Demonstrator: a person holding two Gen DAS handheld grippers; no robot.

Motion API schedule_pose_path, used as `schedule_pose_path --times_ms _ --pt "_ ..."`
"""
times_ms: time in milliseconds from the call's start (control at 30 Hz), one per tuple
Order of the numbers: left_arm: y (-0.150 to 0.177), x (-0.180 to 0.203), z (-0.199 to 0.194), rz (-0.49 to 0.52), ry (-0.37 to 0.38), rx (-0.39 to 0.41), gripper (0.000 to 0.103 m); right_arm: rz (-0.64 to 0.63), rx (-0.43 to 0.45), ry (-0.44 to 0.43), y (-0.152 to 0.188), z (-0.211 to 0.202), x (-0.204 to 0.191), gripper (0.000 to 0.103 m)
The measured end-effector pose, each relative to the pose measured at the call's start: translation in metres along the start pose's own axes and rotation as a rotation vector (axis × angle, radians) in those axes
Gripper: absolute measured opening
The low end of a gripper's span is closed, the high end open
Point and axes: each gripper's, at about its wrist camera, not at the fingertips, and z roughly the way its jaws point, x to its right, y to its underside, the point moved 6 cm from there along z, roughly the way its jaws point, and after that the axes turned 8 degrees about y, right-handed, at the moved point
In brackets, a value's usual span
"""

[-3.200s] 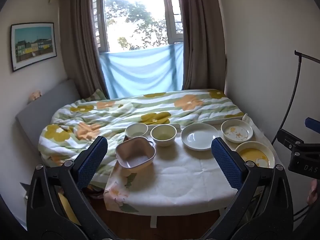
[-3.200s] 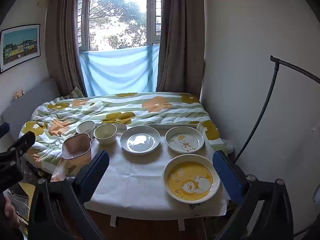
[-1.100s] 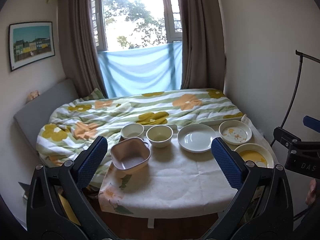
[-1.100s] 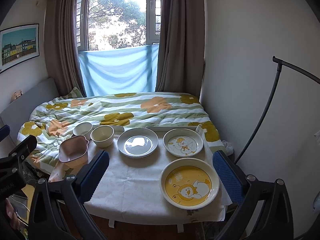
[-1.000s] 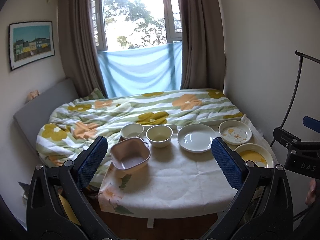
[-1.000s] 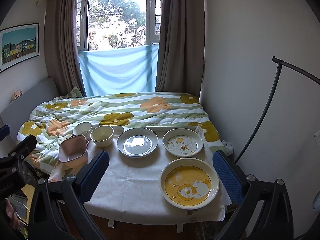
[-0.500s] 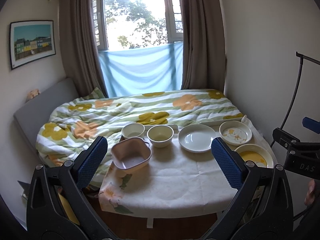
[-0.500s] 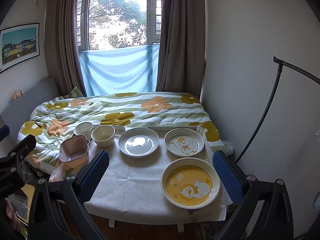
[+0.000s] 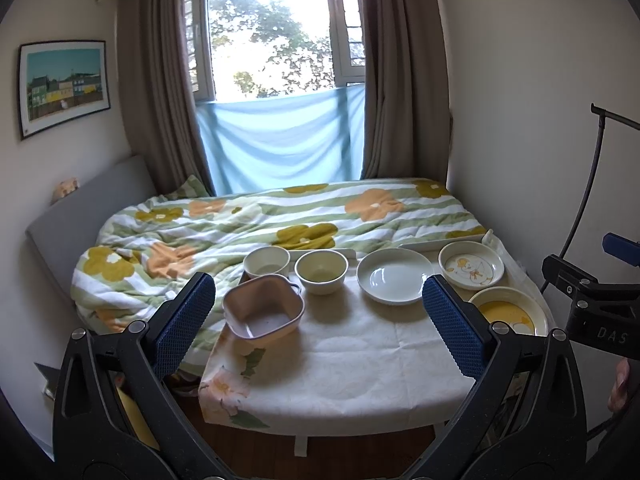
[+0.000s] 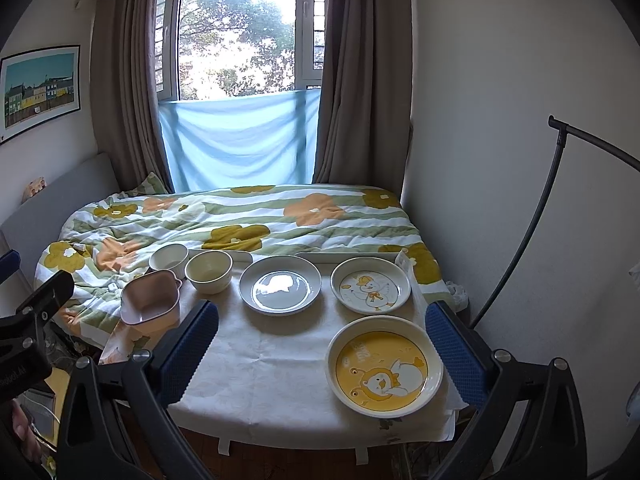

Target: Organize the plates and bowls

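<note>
Left wrist view: the left gripper [image 9: 318, 322] hangs back from the near edge of the table [image 9: 360, 364], jaws wide apart and holding nothing, likely sizing up the bowls. Along the far edge sit a white bowl [image 9: 266, 262] and a cream bowl [image 9: 321, 271], side by side; a pink square bowl [image 9: 262, 310] stands at the left edge, just in front of them. All three look empty. Right of them come a plain white plate [image 9: 395, 275], a small duck plate [image 9: 471, 265] near the far right corner and a yellow plate [image 9: 508, 314] at the right edge, partly hidden by a finger pad. Nothing is stacked yet, so the sorting seems not begun.

Right wrist view: the right gripper [image 10: 322, 352] also gapes open and empty, short of the near edge. Its nearest piece is the yellow plate [image 10: 384, 366] at the near right corner, a natural first pick. Behind it lies the duck plate [image 10: 370, 285], with the white plate [image 10: 280, 284] alongside; both are bare. Bowls keep to the left, plates to the right, each apart from its neighbours.
</note>
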Motion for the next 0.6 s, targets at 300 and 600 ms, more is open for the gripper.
schedule_pose_path --times_ms 300,600 --pt "-0.007 0.002 0.016 0.023 0.072 -0.048 0.103 0.052 -0.039 0.035 0.007 -0.003 0.003 0.103" --pt "0.009 0.053 0.090 0.120 0.303 -0.184 0.103 0.197 -0.193 0.133 0.057 0.021 0.054 0.103"
